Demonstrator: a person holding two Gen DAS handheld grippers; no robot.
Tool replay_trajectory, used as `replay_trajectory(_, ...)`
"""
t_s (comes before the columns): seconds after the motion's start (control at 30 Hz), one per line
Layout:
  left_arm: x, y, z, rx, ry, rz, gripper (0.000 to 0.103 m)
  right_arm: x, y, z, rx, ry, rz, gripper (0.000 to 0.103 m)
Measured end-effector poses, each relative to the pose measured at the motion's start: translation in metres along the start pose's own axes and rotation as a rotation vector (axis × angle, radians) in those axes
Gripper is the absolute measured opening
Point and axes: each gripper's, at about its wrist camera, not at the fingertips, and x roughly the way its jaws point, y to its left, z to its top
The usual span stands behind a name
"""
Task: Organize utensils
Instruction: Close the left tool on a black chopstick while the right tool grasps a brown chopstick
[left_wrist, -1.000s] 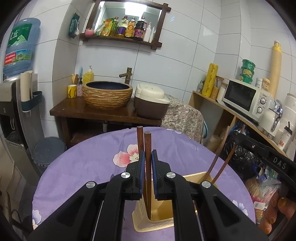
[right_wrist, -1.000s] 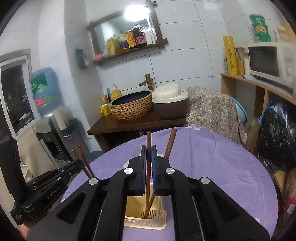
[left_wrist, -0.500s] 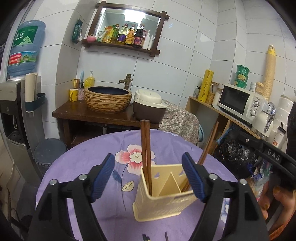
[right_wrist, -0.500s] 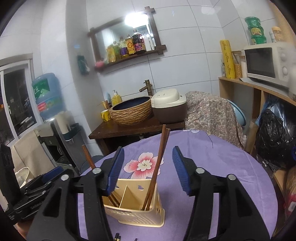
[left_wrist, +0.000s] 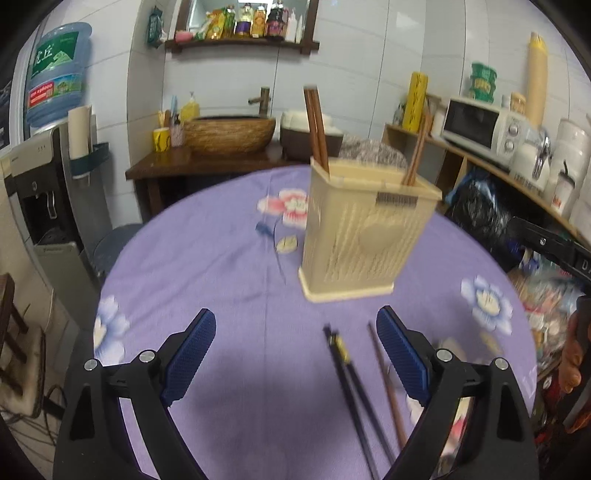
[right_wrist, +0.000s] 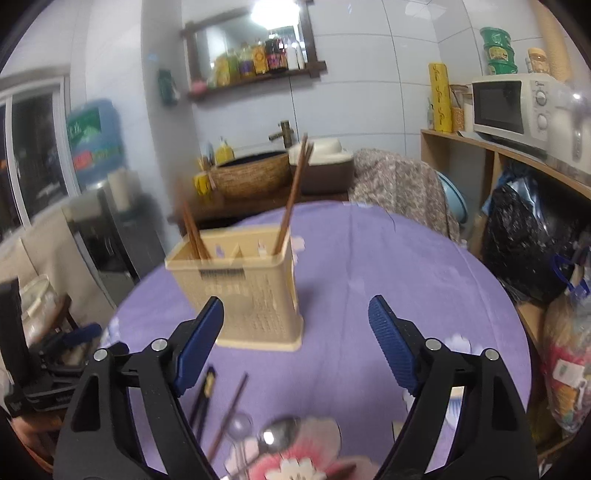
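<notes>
A beige slotted utensil holder (left_wrist: 365, 232) (right_wrist: 243, 288) stands on the purple flowered tablecloth (left_wrist: 221, 266). One pair of brown chopsticks (left_wrist: 316, 129) leans in its left compartment, another pair (left_wrist: 415, 155) in its right one. My left gripper (left_wrist: 295, 350) hangs near the cloth, jaws still opening, nothing between them. Two dark chopsticks (left_wrist: 351, 380) and a brown one (left_wrist: 386, 384) lie loose by its right finger. My right gripper (right_wrist: 295, 343) is likewise opening and empty; metal spoons (right_wrist: 277, 435) and loose chopsticks (right_wrist: 229, 406) lie below it.
A wooden stand with a woven basin (left_wrist: 229, 134) and a rice cooker (right_wrist: 325, 162) sits behind the table. A shelf with a microwave (left_wrist: 484, 125) runs along the right wall. A water dispenser (left_wrist: 51, 166) stands at the left. A black bag (right_wrist: 528, 236) is beside the table.
Both grippers let go of their chopstick pairs, which now stand in the holder. Both opened wide, pulled back and sank toward the cloth, bringing the loose chopsticks and spoons into view.
</notes>
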Motion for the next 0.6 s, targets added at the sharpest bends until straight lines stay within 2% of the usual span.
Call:
replay_trajectory(0.07, 0.005, -0.003, -0.019, 0.01, 0.044, 0.008, 0.086, 0.0, 0.002, -0.023, -0.01, 0.03, -0.018, 0.08)
replay_trajectory(0.17, 0.009, -0.006, -0.045, 0.001, 0.1, 0.002, 0.075, -0.001, 0.0, -0.06, -0.011, 0.07, -0.071, 0.08)
replay_trajectory(0.27, 0.015, -0.013, -0.062, 0.007, 0.152, -0.02, 0.065, -0.002, -0.007, -0.084, 0.017, 0.109, -0.088, 0.08)
replay_trajectory(0.37, 0.024, -0.02, -0.071, 0.025, 0.198, -0.033, 0.058, -0.003, -0.012, -0.092, 0.025, 0.128, -0.106, 0.08)
replay_trajectory(0.6, 0.032, -0.034, -0.081, 0.059, 0.237, -0.035, 0.052, -0.004, -0.014, -0.092, 0.033, 0.133, -0.099, 0.08)
